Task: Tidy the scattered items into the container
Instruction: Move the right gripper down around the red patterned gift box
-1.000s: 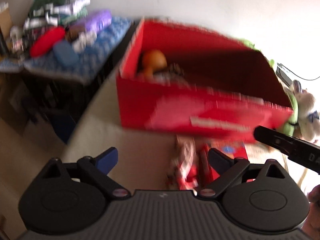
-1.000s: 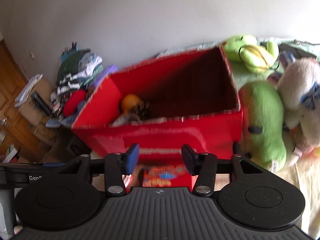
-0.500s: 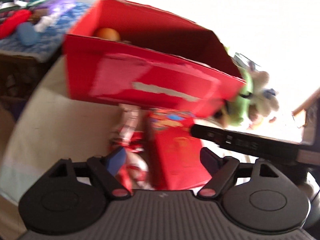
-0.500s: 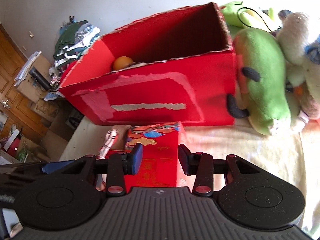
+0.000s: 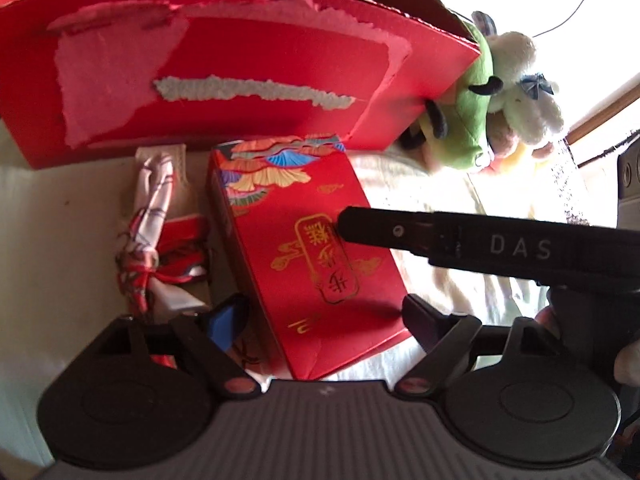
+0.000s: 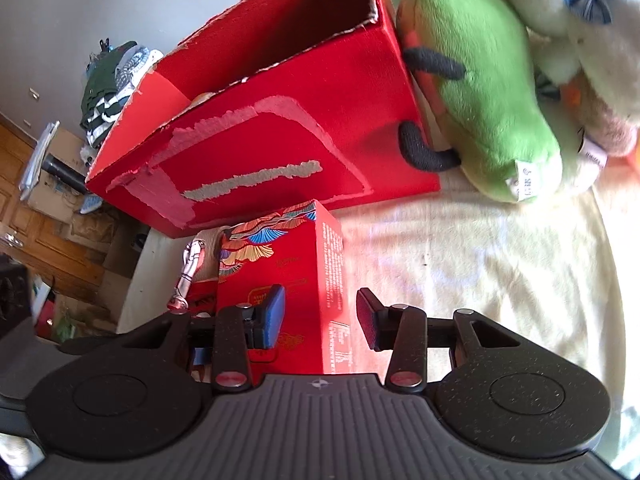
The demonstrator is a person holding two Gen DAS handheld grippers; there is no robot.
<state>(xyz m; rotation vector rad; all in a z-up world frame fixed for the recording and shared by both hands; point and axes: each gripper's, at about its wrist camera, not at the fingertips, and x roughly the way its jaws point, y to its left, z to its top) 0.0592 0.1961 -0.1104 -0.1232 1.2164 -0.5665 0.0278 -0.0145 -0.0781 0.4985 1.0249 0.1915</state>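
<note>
- Left wrist view: a cream bed sheet (image 5: 440, 184) carries the big red container (image 5: 224, 80). The red gift box (image 5: 304, 248) lies just in front of it, a knotted scarf (image 5: 152, 216) beside the box. The left claw (image 5: 324, 316) stands wide, straddling the box's near end, pads not pressing.
- Right wrist view: the right claw (image 6: 320, 316) is half open over the box's (image 6: 296, 264) upper edge, gripping nothing; a green plush toy (image 6: 480, 92) leans against the container (image 6: 272, 136).

Cream bed sheet (image 6: 460, 264) carries red container (image 6: 280, 148), gift box (image 5: 308, 248), plush toys (image 6: 492, 92).

Bedroom: plush toys (image 6: 492, 92), bedsheet (image 6: 480, 280), piled clothes (image 6: 108, 92).
</note>
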